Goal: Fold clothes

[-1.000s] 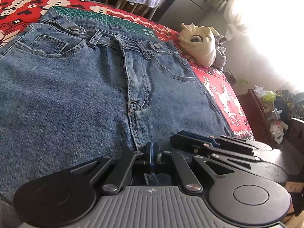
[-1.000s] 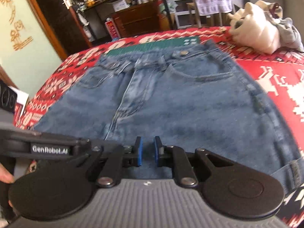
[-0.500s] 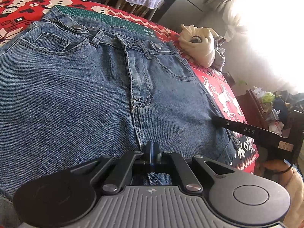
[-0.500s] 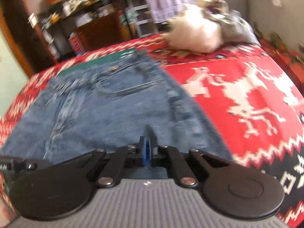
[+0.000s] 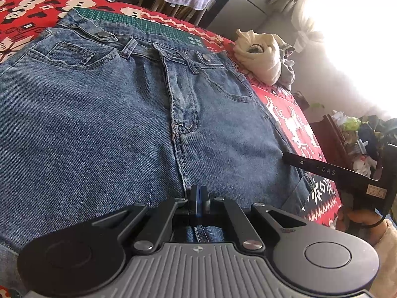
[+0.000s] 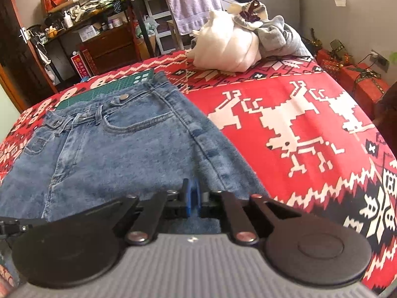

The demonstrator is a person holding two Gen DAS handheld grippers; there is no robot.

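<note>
we had the jeans (image 5: 104,124) spread front-up, waistband toward the bed's (image 6: 310,92) far edge, with the left gripper (image 5: 197,200) and right gripper (image 6: 191,198) each pinched shut on denim nearest us, probably for a fold.

Cluttered dark shelves (image 6: 82,12), wooden drawers (image 6: 111,47), grey wall (image 6: 352,22), glaring window light (image 5: 354,39)

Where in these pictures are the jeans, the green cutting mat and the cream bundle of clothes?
jeans (image 5: 99,129): left wrist view, on the front of one thigh.
green cutting mat (image 5: 148,24): left wrist view, on its gridded surface behind the waistband.
cream bundle of clothes (image 6: 228,47): right wrist view, on its pale front.
</note>
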